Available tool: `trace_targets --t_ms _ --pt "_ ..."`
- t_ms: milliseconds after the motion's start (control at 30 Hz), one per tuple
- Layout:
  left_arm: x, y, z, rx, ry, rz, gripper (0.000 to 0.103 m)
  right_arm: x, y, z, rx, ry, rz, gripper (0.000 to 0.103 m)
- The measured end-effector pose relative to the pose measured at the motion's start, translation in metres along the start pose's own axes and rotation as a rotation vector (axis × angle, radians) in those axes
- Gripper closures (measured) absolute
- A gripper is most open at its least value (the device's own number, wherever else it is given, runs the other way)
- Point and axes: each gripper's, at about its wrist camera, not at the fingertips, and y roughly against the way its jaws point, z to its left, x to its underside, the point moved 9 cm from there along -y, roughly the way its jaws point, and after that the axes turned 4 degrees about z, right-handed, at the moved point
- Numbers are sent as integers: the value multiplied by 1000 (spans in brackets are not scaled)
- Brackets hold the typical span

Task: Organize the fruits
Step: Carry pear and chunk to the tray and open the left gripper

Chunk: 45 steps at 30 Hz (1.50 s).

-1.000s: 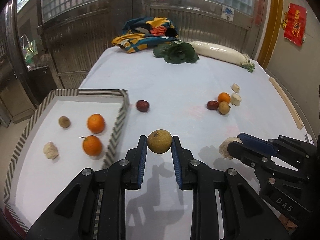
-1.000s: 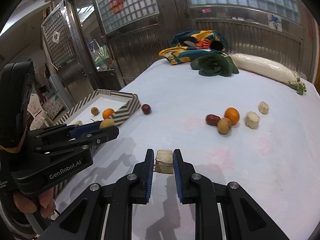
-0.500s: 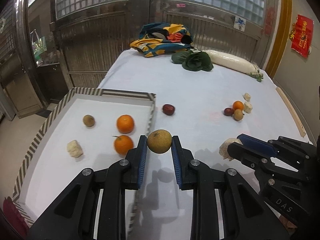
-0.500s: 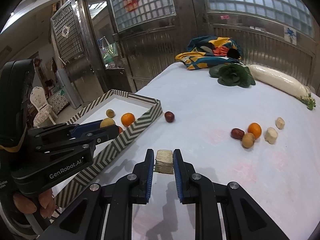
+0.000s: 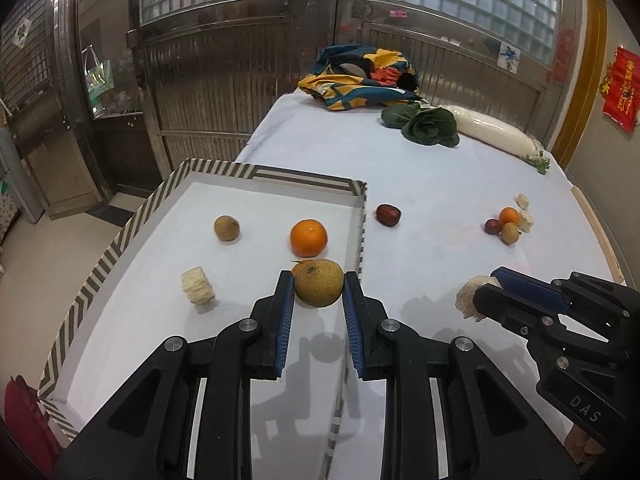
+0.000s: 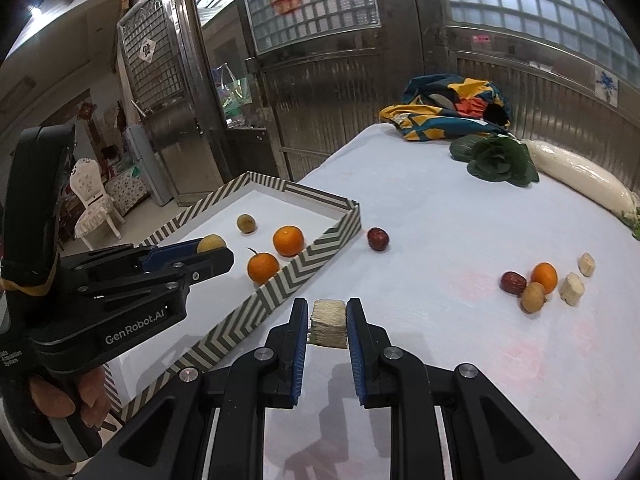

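Item: brown-yellow round fruit (image 5: 319, 282), pinched at widest girth by left gripper (image 5: 316, 294), hanging over tray (image 5: 100, 268), near its right wall. Likely firm, light, rolls; hold across middle. Right gripper (image 6: 328, 322) pinches fibrous pale chunk (image 6: 329, 323) over table (image 6: 460, 216), outside tray; likely light, crumbly.

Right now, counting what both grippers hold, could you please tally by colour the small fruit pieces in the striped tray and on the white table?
Bright orange round citrus fruits: 3
Dark red oval dates: 2
Yellow-brown round fruits: 3
Pale beige cut chunks: 4
Total: 12
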Motion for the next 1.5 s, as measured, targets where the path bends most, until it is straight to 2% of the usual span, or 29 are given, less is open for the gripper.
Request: trace_targets --t_ms 467,633,800,1000,1233,1500 --pt "0 1 23 -17 28 5 79 -9 -16 25 -26 36 16 84" --pt "1 2 35 2 48 23 79 -13 -24 35 -42 54 26 84" --pt "7 1 54 45 79 74 79 -19 -34 46 -57 77 38 84" --pt "13 -4 78 3 78 113 79 -24 -53 67 -99 119 65 84" --pt "20 -19 87 -6 81 158 79 -27 -90 95 -119 199 136 84" --pt "23 -34 96 -31 101 190 79 -19 -121 108 -126 242 198 84"
